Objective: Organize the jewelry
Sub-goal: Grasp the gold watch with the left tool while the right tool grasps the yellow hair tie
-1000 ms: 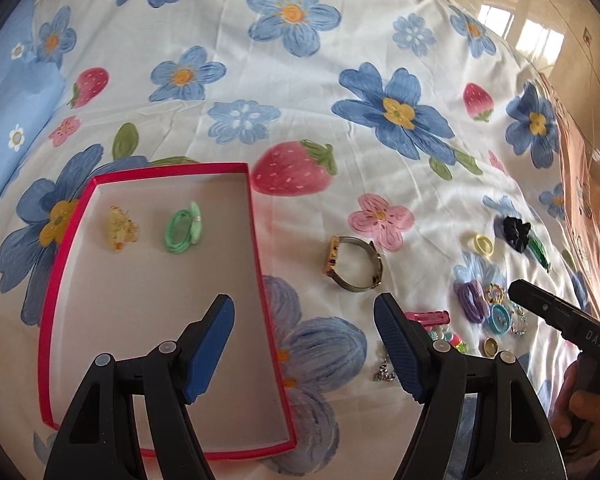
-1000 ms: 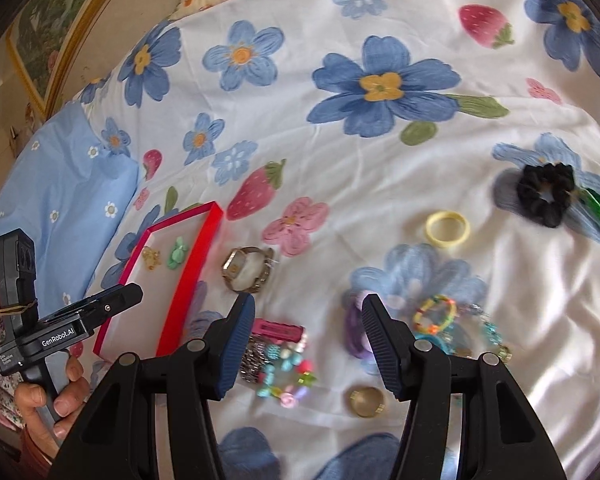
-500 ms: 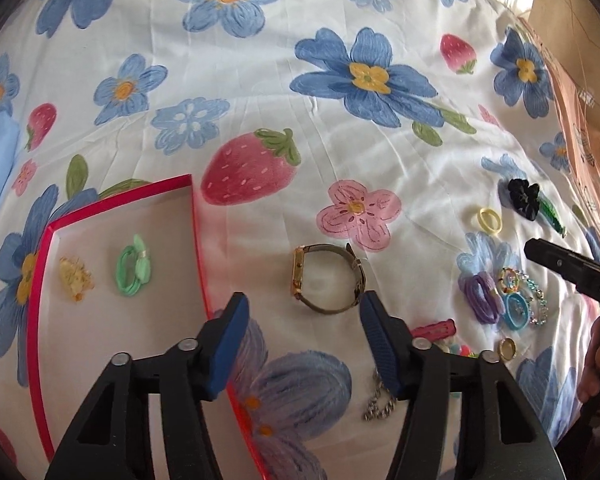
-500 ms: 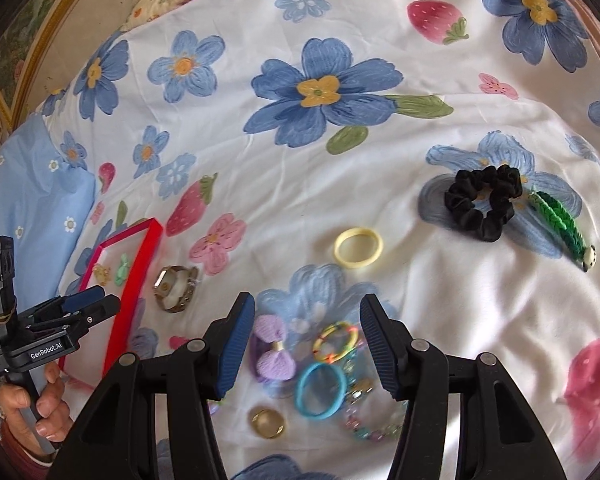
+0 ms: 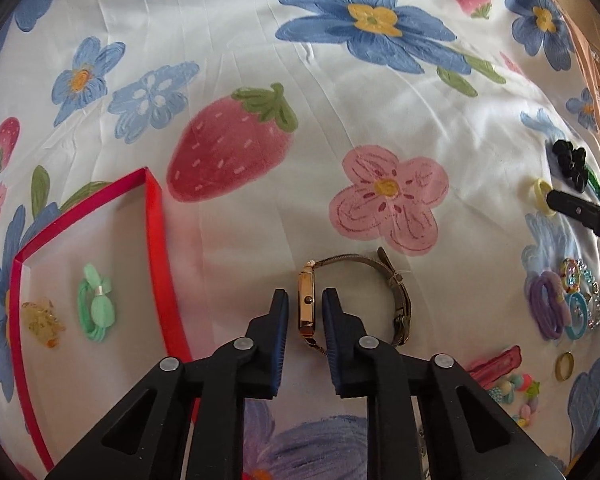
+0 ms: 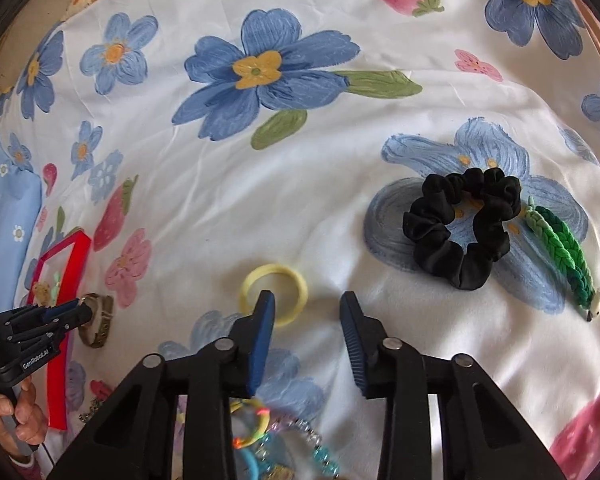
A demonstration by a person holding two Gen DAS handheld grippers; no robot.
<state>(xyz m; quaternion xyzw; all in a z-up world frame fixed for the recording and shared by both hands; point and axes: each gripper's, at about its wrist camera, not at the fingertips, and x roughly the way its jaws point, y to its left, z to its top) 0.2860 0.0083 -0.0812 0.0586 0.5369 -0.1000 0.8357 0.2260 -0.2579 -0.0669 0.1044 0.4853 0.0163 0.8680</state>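
A gold watch (image 5: 309,307) with a brown mesh band lies on its side on the flowered bedsheet. My left gripper (image 5: 305,300) has its fingers close on either side of the watch case, with small gaps showing. The red-rimmed box (image 5: 156,240) to its left holds a green hair tie (image 5: 94,308) and a yellow clip (image 5: 40,322). My right gripper (image 6: 307,306) is open above the sheet, its left finger over a pale yellow ring band (image 6: 274,294). The left gripper also shows in the right wrist view (image 6: 66,314) at the watch (image 6: 98,322).
A black scrunchie (image 6: 460,226) and a green braided band (image 6: 560,256) lie to the right. Purple and blue hair ties, beaded bracelets (image 5: 572,300), a pink clip (image 5: 496,362) and a gold ring (image 5: 565,366) lie in a cluster. A blue pillow (image 6: 4,208) lies at the left.
My left gripper has moved forward and narrowed around the watch case. My right gripper has moved forward past the bracelet cluster toward the yellow band and scrunchie.
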